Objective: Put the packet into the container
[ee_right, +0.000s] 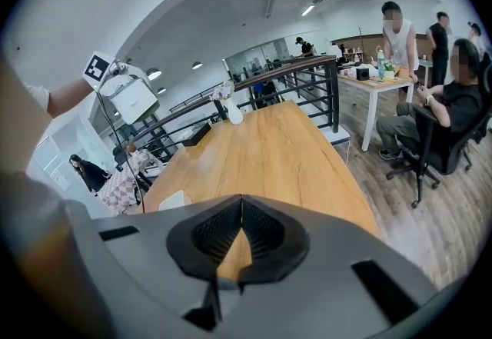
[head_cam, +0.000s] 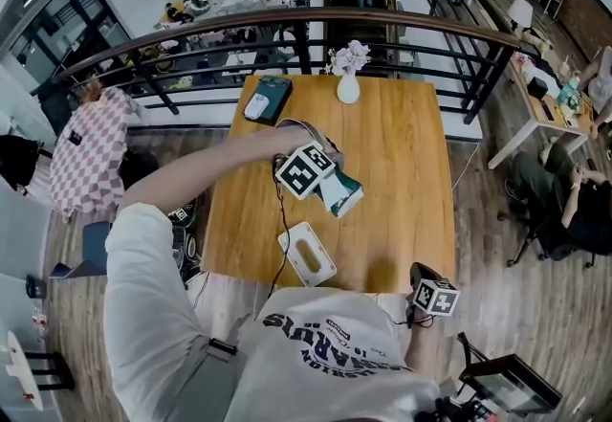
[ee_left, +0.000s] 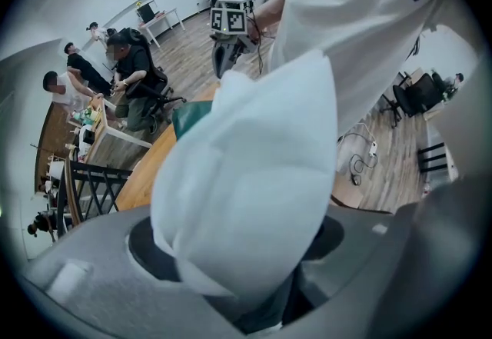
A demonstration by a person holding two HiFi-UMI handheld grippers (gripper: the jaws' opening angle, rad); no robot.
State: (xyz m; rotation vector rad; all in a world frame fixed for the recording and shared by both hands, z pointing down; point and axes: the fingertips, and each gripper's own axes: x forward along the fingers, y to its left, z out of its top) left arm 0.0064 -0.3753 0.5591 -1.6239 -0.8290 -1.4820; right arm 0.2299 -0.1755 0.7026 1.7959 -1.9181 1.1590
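Container (head_cam: 306,255) at near table (head_cam: 402,171) edge, packet (head_cam: 342,192) beyond

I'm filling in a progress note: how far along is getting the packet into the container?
Done: the packet is off the table, clamped in the left tool.
In hand: it hangs in the air above the tabletop, beyond the white container, not over it.
Left: bring it to the container by the near edge and put it in. The right tool is shut and empty.
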